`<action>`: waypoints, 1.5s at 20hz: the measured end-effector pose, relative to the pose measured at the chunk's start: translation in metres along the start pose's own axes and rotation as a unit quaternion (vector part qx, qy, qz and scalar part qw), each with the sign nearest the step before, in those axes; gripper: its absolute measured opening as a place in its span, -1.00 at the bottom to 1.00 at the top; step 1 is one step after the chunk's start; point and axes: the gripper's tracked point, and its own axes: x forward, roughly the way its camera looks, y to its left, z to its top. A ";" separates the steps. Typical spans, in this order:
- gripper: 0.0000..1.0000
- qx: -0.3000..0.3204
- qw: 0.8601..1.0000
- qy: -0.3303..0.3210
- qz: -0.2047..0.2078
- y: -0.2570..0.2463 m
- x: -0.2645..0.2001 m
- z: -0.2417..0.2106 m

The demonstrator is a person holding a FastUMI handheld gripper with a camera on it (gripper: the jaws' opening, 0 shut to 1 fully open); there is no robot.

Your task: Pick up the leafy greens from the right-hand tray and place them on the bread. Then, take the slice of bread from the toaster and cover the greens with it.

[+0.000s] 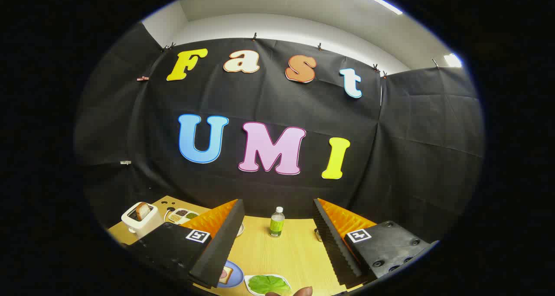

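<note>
My gripper (277,209) hovers above the wooden table (282,252), its fingers spread wide with nothing between them. Below and between the fingers lies a white tray (249,282) holding the leafy greens (269,284). Left of that tray, partly hidden by the left finger, a blue plate (234,276) carries a slice of bread (225,275) with something pink on it. A white toaster (141,220) stands far off to the left with a bread slice (142,210) sticking up out of its slot.
A small bottle (277,222) with a green label stands on the table beyond the fingers. A white divided tray (182,215) of dark and green fillings lies beside the toaster. A fingertip (303,291) of a person shows next to the greens' tray.
</note>
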 end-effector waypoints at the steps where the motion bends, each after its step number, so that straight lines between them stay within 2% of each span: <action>1: 0.96 0.001 1.000 0.001 -0.001 0.000 0.000 0.000; 21: 0.96 0.005 1.000 0.016 0.004 -0.006 0.007 -0.014; 25: 0.96 0.000 0.998 0.057 0.040 0.000 0.014 -0.049; 30: 0.97 0.026 0.980 0.161 0.112 -0.002 0.016 -0.147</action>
